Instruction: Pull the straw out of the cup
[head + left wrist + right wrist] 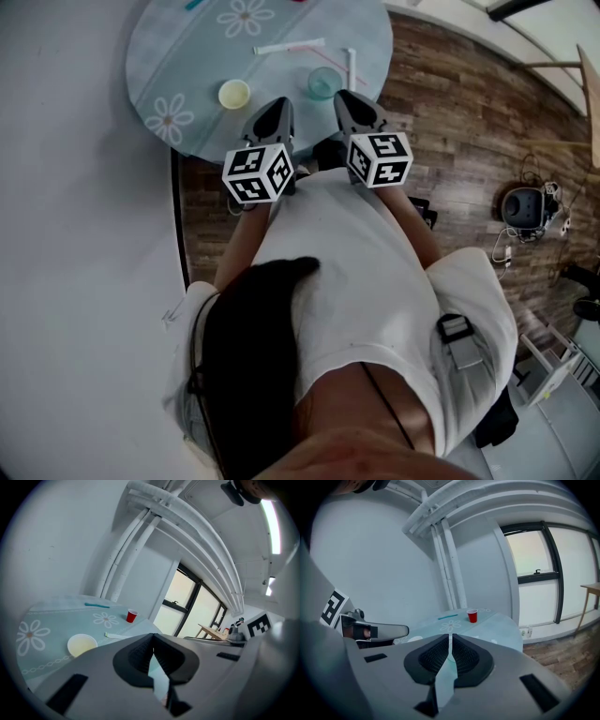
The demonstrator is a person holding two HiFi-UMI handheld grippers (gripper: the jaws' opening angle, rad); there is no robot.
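A clear teal cup [322, 84] stands near the front edge of the round table [178, 56], and a white straw [352, 64] rises from its right side. My right gripper [343, 94] reaches the straw from the near side. In the right gripper view a pale strip of the straw [449, 644] fills the narrow slit between the pads, so the right gripper [450, 637] is shut on it. Left of the cup and apart from it, my left gripper [281, 101] hangs over the table edge. Its tips [153, 637] meet with nothing between them.
A pale yellow cup [233, 94] sits left of the left gripper. A second straw [289, 46] lies flat further back. A red cup [472, 616] and a teal stick [97, 605] are at the far side. Wooden floor [450, 112] lies right of the table.
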